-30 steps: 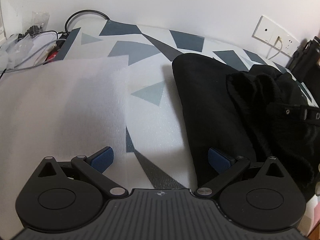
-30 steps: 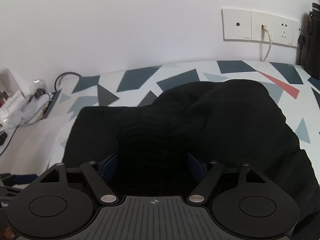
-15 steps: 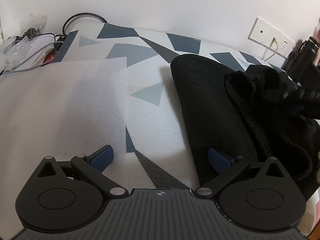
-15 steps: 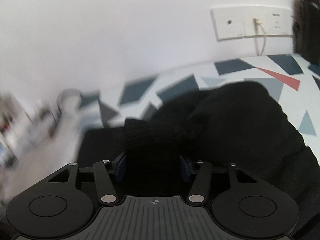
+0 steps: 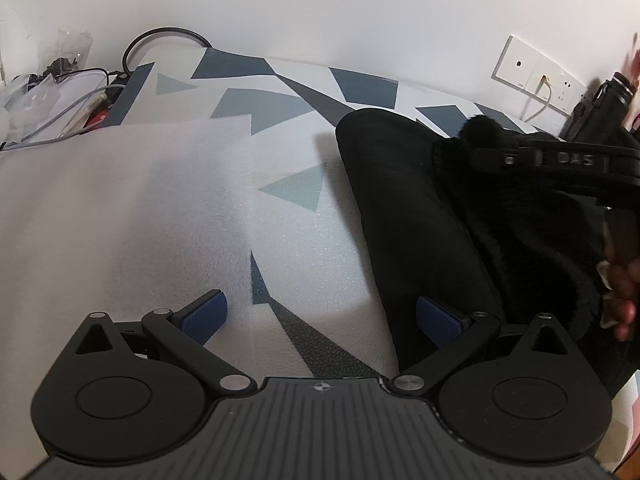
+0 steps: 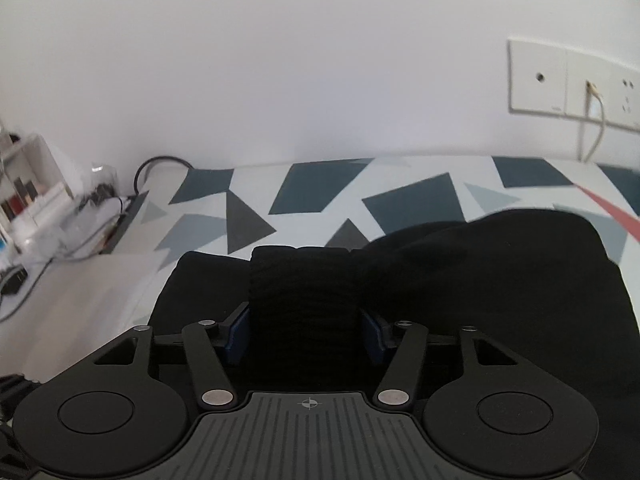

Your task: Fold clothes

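A black garment (image 5: pixel 404 208) lies on a table covered with a white, grey and blue triangle pattern (image 5: pixel 288 196). My left gripper (image 5: pixel 320 316) hangs open just above the table at the garment's left edge, its right pad over the cloth. In the right wrist view the same black garment (image 6: pixel 500 280) fills the lower right. My right gripper (image 6: pixel 304 336) is shut on its black ribbed band (image 6: pixel 304 300), holding it lifted. The other gripper's black body (image 5: pixel 560 160) shows at the right in the left wrist view, with a hand (image 5: pixel 620 300) below it.
A white foam sheet (image 5: pixel 120 208) covers the table's left part. Cables and clear plastic clutter (image 5: pixel 60 92) lie at the far left by the wall. A wall socket plate (image 6: pixel 572 80) with a plugged cord is at the right; a dark object (image 5: pixel 600 108) stands below it.
My right gripper has closed tighter on the ribbed band and carried it up and to the left over the garment. The left gripper has barely moved.
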### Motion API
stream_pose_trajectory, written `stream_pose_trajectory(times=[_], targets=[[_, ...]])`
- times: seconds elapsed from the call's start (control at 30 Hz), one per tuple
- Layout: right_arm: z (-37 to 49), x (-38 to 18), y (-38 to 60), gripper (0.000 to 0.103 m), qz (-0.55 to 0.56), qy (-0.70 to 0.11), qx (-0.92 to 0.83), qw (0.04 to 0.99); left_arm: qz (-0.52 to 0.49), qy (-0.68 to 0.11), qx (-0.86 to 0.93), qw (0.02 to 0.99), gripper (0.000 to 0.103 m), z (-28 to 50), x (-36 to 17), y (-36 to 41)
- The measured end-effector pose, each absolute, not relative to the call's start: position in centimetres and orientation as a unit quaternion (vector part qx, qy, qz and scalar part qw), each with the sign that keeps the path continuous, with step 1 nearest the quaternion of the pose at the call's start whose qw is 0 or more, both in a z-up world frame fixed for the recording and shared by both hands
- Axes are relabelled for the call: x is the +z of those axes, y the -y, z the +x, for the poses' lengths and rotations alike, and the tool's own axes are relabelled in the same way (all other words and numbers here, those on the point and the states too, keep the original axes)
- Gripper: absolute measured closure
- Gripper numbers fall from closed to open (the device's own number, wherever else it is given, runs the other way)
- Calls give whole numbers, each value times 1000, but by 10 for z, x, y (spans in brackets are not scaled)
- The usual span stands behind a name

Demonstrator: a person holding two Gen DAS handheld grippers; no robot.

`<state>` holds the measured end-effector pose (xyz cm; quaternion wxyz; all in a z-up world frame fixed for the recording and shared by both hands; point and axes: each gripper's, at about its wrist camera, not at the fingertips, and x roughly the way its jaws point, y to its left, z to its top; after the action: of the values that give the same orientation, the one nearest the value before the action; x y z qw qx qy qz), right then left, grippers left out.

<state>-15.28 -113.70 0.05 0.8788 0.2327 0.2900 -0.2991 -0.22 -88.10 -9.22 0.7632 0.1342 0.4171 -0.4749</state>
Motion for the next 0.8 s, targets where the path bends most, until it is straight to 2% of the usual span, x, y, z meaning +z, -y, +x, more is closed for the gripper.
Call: stream_pose_trajectory(times=[0.1, 0.23, 0.37, 0.53, 0.7, 0.8], targets=[[-151, 10, 1132, 25, 228, -276, -288, 888, 133, -421, -475, 761, 0, 0, -91, 881], [-185, 41, 1131, 12, 233, -219, -291, 902, 105, -442, -479, 751, 0, 10, -82, 878], [-259, 64, 1140, 13, 270, -159, -339, 887, 78, -409, -488, 767, 1, 12, -52, 871], [-365, 53, 1146, 26, 345, -125, -440, 819, 85, -378, -565, 728, 16, -2, -23, 901], [-434, 22, 1125, 41, 414, -106, -487, 762, 91, -393, -608, 684, 19, -15, -28, 956], [-459, 2, 1108, 44, 457, -81, -493, 736, 109, -404, -608, 674, 19, -22, -42, 990]])
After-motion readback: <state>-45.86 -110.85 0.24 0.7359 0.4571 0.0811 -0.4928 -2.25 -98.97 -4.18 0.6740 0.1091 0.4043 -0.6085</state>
